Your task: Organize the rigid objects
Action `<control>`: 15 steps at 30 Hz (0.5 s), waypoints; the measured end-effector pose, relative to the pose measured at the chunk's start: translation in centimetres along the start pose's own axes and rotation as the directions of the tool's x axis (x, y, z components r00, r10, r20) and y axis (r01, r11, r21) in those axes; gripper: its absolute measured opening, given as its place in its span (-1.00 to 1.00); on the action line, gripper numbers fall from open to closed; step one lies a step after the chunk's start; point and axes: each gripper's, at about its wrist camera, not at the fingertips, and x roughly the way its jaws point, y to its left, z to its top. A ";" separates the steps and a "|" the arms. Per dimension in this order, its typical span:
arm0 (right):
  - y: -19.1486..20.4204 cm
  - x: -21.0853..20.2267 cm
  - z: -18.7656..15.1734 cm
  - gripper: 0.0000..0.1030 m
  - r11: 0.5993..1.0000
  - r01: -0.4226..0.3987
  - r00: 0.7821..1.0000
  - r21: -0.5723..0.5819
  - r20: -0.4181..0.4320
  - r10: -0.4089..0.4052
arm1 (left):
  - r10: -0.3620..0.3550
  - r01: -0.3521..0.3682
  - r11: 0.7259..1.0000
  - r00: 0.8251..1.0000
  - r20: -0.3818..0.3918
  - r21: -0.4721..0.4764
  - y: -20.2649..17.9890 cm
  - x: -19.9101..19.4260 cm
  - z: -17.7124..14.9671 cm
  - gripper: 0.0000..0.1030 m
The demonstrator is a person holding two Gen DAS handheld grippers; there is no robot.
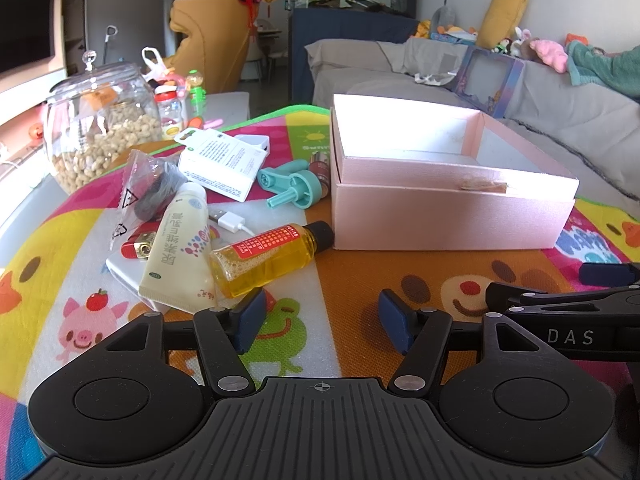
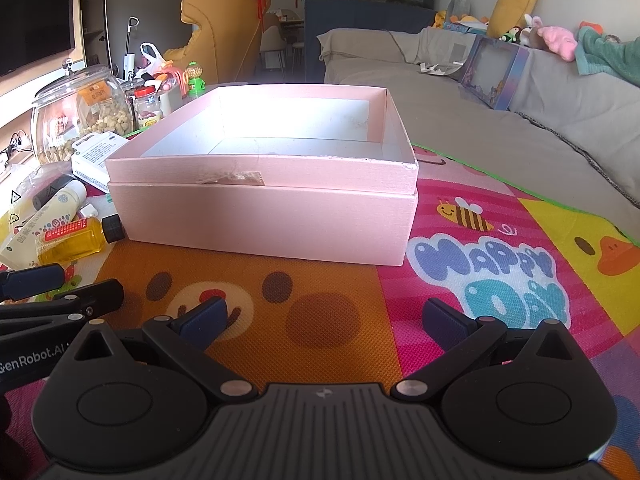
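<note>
An open pink box (image 1: pixel 448 216) (image 2: pixel 264 216) stands on the colourful play mat, its inside bare. Left of it lies a heap: a yellow oil bottle (image 1: pixel 268 258) (image 2: pixel 74 240) with a black cap, a cream tube (image 1: pixel 180 252), a red lighter (image 1: pixel 138 246), teal plastic parts (image 1: pixel 296 184), a white carton (image 1: pixel 222 164), a white USB cable (image 1: pixel 230 220) and a clear bag (image 1: pixel 140 192). My left gripper (image 1: pixel 322 320) is open just in front of the bottle, nothing between its blue pads. My right gripper (image 2: pixel 324 320) is open before the box, holding nothing.
A glass jar of nuts (image 1: pixel 100 128) (image 2: pixel 76 120) and small bottles (image 1: pixel 170 114) stand at the back left. A grey sofa (image 1: pixel 540 92) with toys runs behind the mat. Each gripper's black arm shows at the other view's edge (image 1: pixel 572 308) (image 2: pixel 60 300).
</note>
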 end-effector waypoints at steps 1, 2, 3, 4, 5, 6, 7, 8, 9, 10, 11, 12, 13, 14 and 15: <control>-0.1 0.0 0.0 1.00 1.000 -0.005 1.000 -0.001 -0.004 0.005 | -0.014 0.014 1.000 1.000 0.004 -0.014 0.3 -0.2 0.0 0.14; -0.1 0.0 0.2 1.00 1.000 -0.014 1.000 -0.006 -0.013 0.014 | -0.036 0.037 0.999 0.999 0.010 -0.029 0.7 -0.4 0.1 0.02; -0.3 0.0 0.4 1.00 1.000 -0.028 0.999 -0.008 -0.029 0.027 | -0.064 0.064 0.997 0.998 0.012 -0.038 1.1 -0.8 0.0 -0.03; -0.4 0.0 0.4 1.00 0.999 -0.035 0.999 -0.002 -0.036 0.035 | -0.091 0.091 0.995 0.996 0.013 -0.045 1.7 -1.1 0.0 -0.10; -0.6 0.0 0.5 1.00 0.999 -0.044 0.998 -0.002 -0.050 0.044 | -0.102 0.102 0.994 0.995 0.015 -0.049 2.2 -1.6 -0.1 -0.11; -0.5 -0.1 0.5 1.00 0.999 -0.042 0.998 -0.013 -0.055 0.041 | -0.096 0.097 0.994 0.995 0.026 -0.049 2.8 -2.2 -0.2 -0.11; -0.3 -0.2 0.4 1.00 0.999 -0.037 0.998 -0.021 -0.061 0.035 | -0.080 0.082 0.995 0.996 0.046 -0.050 3.3 -2.5 -0.2 -0.11; -0.3 -0.2 0.4 1.00 0.999 -0.033 0.997 -0.018 -0.066 0.031 | -0.062 0.066 0.996 0.996 0.071 -0.054 4.0 -3.1 0.1 -0.11; -0.2 -0.3 0.4 1.00 0.999 -0.029 0.997 -0.019 -0.071 0.027 | -0.043 0.049 0.997 0.994 0.097 -0.065 4.9 -3.5 0.6 -0.11; -0.1 -0.3 0.5 1.00 0.999 -0.026 0.997 -0.024 -0.074 0.024 | -0.028 0.037 0.996 0.993 0.114 -0.079 5.8 -3.7 1.2 -0.12; -0.1 -0.2 0.5 1.00 0.999 -0.026 0.997 -0.023 -0.075 0.024 | -0.023 0.034 0.995 0.993 0.117 -0.091 6.6 -3.7 2.0 -0.15; -0.1 -0.2 0.6 1.00 0.999 -0.025 0.997 -0.022 -0.077 0.023 | -0.031 0.041 0.994 0.994 0.105 -0.097 7.4 -3.3 2.8 -0.17; 0.0 -0.2 0.6 1.00 0.999 -0.024 0.997 -0.022 -0.079 0.022 | -0.041 0.049 0.994 0.996 0.084 -0.098 8.0 -2.7 3.6 -0.21; 0.0 -0.2 0.6 1.00 0.999 -0.024 0.997 -0.023 -0.080 0.022 | -0.043 0.049 0.994 0.997 0.057 -0.095 8.4 -1.9 4.4 -0.24; 0.0 -0.2 0.6 1.00 0.999 -0.024 0.996 -0.024 -0.082 0.022 | -0.036 0.038 0.995 0.999 0.025 -0.088 8.6 -1.0 5.0 -0.24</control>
